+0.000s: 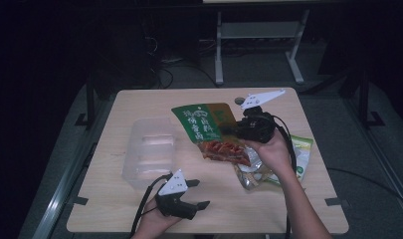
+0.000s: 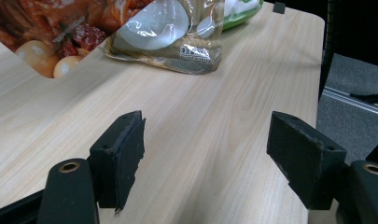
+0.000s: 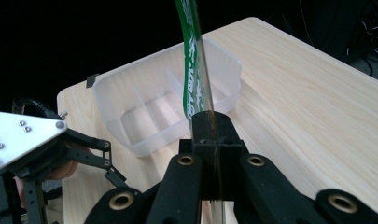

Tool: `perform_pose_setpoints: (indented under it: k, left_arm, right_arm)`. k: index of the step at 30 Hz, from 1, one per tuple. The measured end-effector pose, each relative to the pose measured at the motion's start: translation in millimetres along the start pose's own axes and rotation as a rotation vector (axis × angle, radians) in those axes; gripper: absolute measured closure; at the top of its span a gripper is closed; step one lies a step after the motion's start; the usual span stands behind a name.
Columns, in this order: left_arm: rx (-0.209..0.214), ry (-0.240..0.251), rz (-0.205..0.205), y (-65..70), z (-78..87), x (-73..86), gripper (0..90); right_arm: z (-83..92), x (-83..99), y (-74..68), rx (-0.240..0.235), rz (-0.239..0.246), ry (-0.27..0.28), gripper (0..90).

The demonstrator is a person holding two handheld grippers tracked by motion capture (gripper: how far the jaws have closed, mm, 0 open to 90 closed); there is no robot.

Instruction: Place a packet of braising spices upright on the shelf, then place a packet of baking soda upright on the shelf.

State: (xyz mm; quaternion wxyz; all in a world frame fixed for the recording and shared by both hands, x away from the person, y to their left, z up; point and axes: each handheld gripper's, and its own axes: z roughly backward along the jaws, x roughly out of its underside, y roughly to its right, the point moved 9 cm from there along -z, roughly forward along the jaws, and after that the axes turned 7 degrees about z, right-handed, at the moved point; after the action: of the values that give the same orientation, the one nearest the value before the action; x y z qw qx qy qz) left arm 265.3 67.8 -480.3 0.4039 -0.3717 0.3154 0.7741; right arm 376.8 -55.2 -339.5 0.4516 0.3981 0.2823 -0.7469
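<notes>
Jaws on the right gripper (image 1: 239, 130) are squeezed tight on one snack bag (image 1: 209, 130), the green one with red food printed on it. They pinch the bag at its edge, and in the right gripper view the bag (image 3: 194, 74) stands up thin between the two black pads. It hangs in the air over the table (image 1: 139, 102), between the clear plastic box (image 1: 150, 152) and the other bags.

Jaws on the left gripper (image 1: 201, 194) are wide apart with nothing between them. In the left gripper view the two black pads (image 2: 123, 156) hover over bare wood and touch no bag. This gripper is near the front edge of the table, just in front of the box.

Counting the things: there are two grippers, one in each hand. One clear box sits on the left part of the table, and it has small walls inside that split it into parts. One bag is held up. Two more bags lie on the table by the person's right hand: a see-through one (image 1: 251, 174) with white round things inside and a green and white one (image 1: 302, 152) partly under the arm. They touch each other.
</notes>
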Motion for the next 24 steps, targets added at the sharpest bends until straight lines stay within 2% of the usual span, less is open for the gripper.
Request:
perform_pose_setpoints:
  k: [15, 24]
  left_arm:
    - [0.022, 0.000, -0.009, 3.7, -2.5, -0.8, 26.9]
    - [0.040, -0.006, -0.012, 6.5, -7.6, -0.9, 26.9]
  right_arm:
    - [-4.0, -5.4, 3.1, 0.002, 0.003, -0.008, 89.8]
    - [-10.6, -15.7, 4.5, -0.004, 0.010, -0.021, 89.8]
